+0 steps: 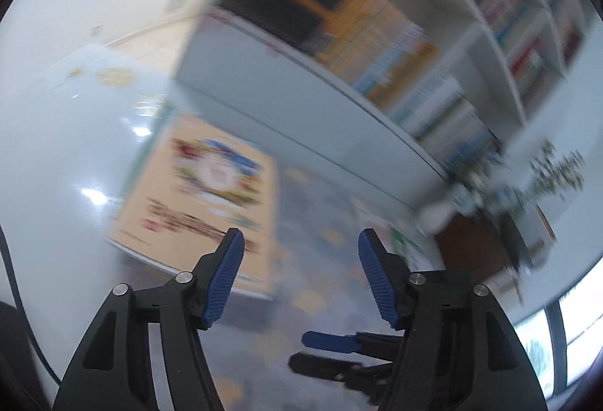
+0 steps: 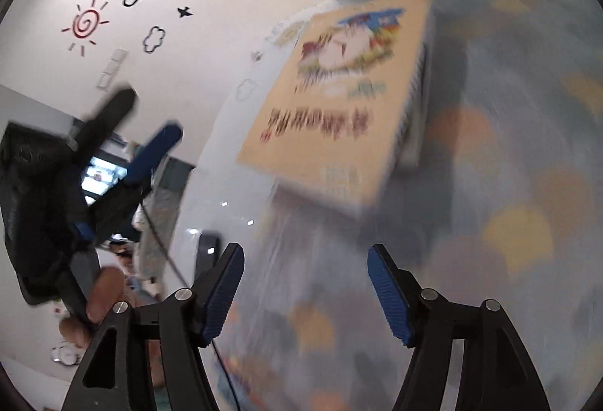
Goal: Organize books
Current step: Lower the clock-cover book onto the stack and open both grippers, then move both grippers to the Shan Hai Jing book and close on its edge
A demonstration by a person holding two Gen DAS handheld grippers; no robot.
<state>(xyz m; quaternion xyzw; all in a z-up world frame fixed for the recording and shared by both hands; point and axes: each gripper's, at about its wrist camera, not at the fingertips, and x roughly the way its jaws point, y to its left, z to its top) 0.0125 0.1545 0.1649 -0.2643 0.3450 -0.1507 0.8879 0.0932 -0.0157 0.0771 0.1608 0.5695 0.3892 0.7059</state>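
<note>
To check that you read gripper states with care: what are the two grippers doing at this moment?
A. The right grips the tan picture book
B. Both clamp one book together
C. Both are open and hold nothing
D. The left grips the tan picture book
C: the left gripper and the right gripper both show wide-set jaws with nothing between them, and the tan picture book lies apart from both.

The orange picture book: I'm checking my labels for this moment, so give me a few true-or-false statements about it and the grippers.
1. The orange picture book lies flat on the white table. True.
2. The left gripper is clamped on that book. False: its jaws are open and empty.
3. The right gripper is open. True.
4. The bookshelf has no books. False: rows of book spines fill its shelves.
</note>
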